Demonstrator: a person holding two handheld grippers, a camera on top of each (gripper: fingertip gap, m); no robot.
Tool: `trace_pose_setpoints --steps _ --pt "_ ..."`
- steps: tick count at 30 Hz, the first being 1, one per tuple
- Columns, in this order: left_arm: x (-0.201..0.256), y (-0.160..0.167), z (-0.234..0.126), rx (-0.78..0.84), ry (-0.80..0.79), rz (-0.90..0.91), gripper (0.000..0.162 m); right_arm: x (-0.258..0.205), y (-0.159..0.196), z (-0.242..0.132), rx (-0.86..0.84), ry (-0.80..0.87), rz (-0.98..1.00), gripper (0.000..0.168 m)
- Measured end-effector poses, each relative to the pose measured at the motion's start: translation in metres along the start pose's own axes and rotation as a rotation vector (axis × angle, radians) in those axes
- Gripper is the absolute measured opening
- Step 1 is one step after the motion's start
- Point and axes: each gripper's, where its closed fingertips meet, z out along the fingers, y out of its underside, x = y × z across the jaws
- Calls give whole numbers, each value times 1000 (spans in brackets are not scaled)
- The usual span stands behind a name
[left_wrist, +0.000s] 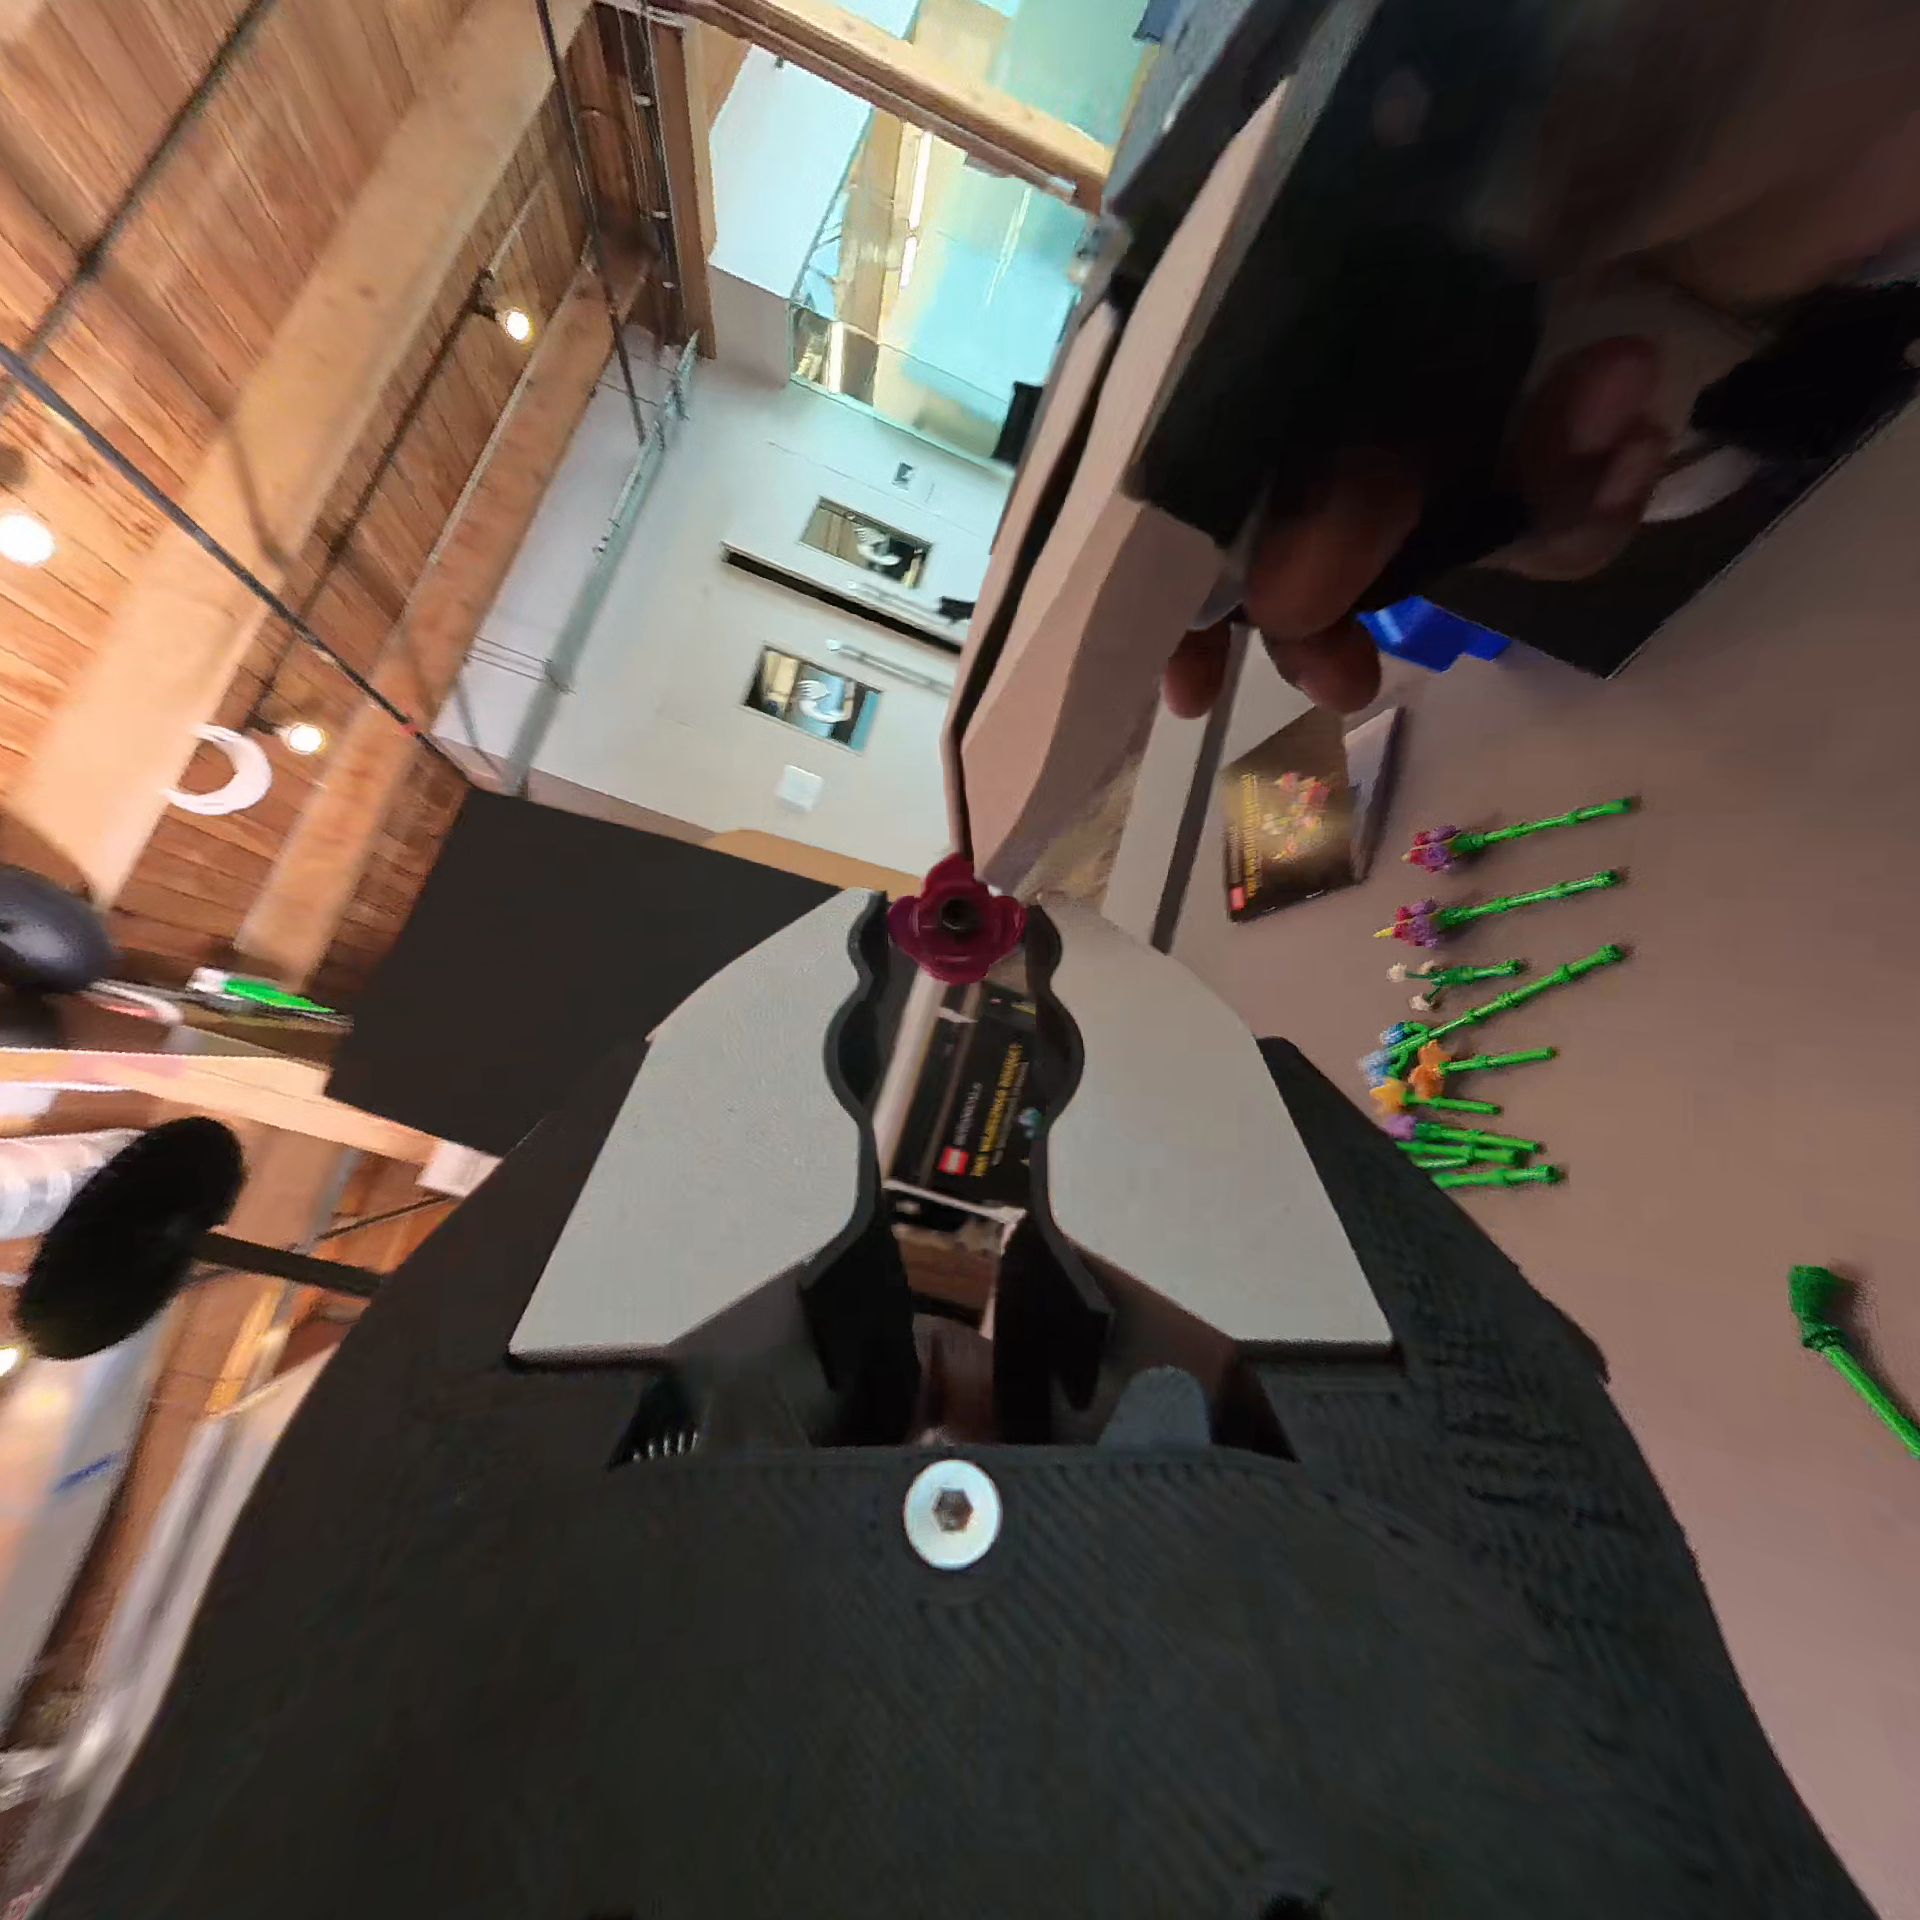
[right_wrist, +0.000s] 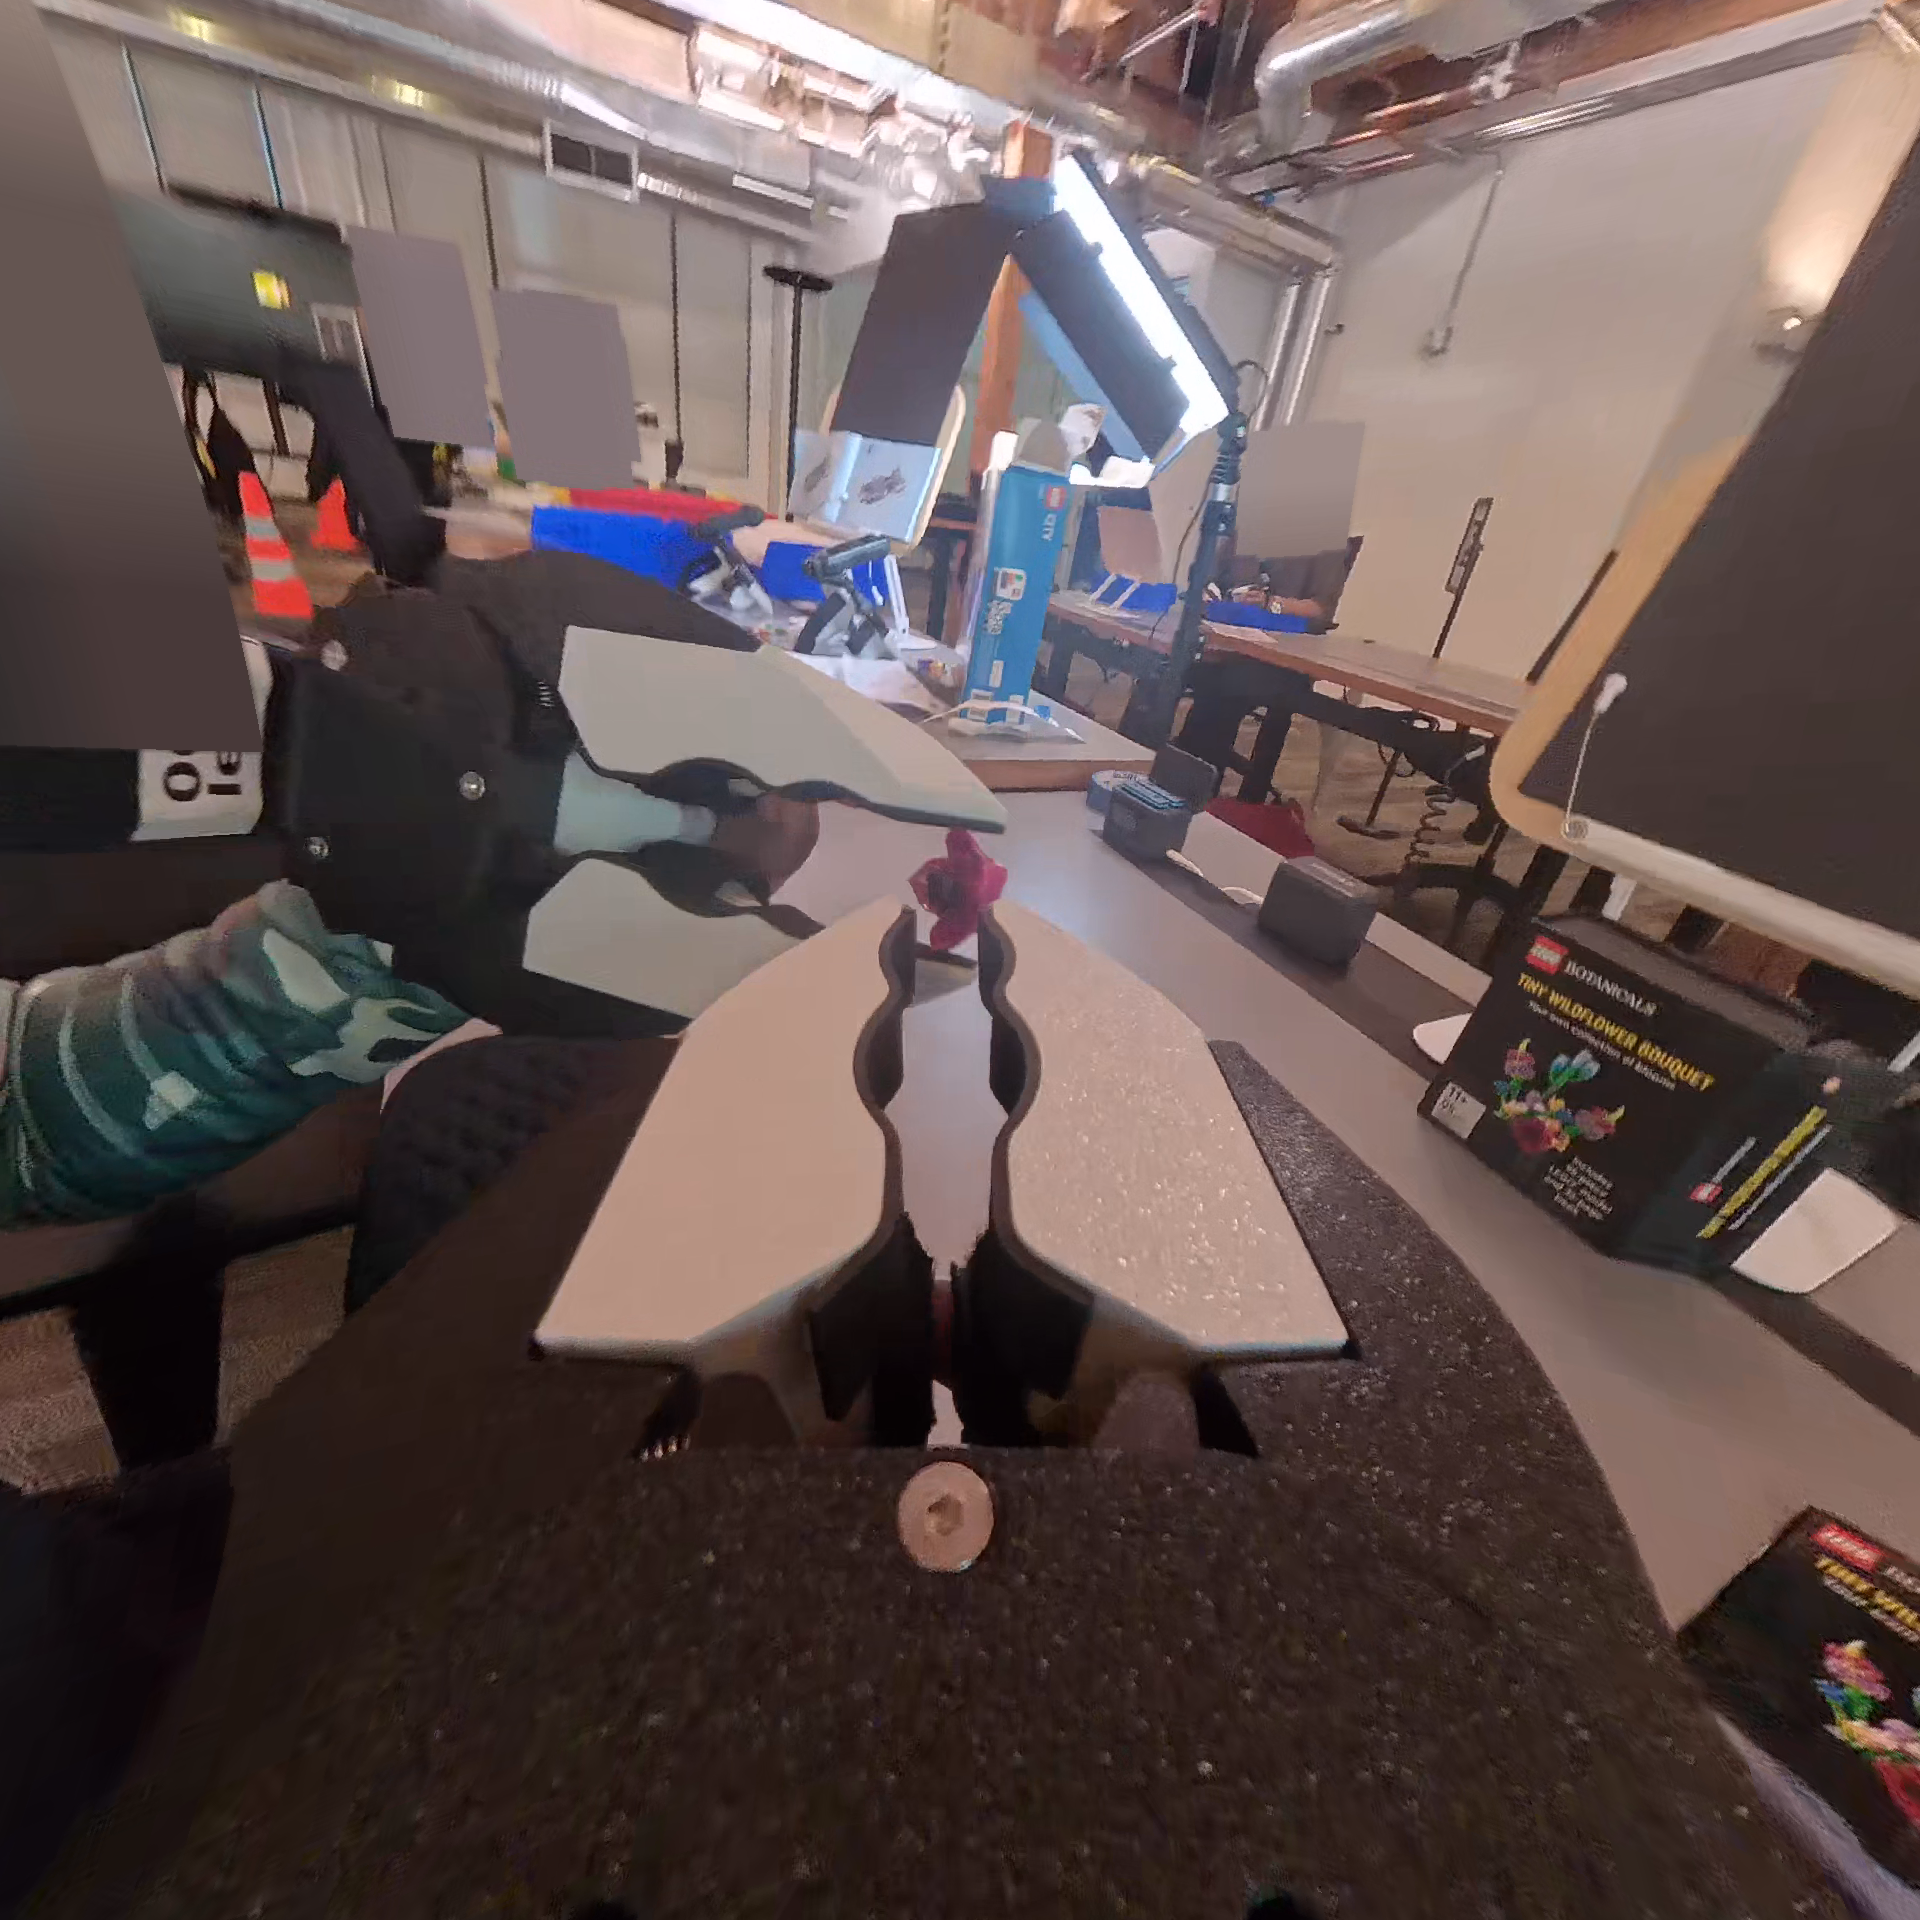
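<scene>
Left wrist view: red flower (left_wrist: 956, 928) pinched at my left gripper (left_wrist: 958, 940) tips, held in the air. Right gripper (right_wrist: 948, 935) jaws narrow, tips at the same flower (grip unclear, blurred), so I can't tell if it holds. Green-stemmed flowers (left_wrist: 1475, 1060) lie in a row on the grey table (left_wrist: 1714, 1143), booklet (left_wrist: 1288, 831) and black box (right_wrist: 1600, 1101) nearby. Workshop, wood ceiling.
</scene>
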Motion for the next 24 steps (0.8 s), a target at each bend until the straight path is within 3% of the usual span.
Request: trace_pose_setpoints --steps 3,12,16,20,24 --pt "-4 -12 -11 -8 -35 92 25 -11 -9 -5 -34 -3 -75 11" --pt "-16 -35 -27 41 -60 107 25 -21 -29 -11 -29 9 -141 11" --pt "-17 -36 -27 64 -43 106 25 -26 -29 -9 -25 -42 -123 3" --pt "-18 -41 -32 157 13 -54 26 -32 -32 -10 10 -126 -66 2" --pt "-28 -60 -46 372 70 -281 41 -42 -44 -18 111 -274 109 1"
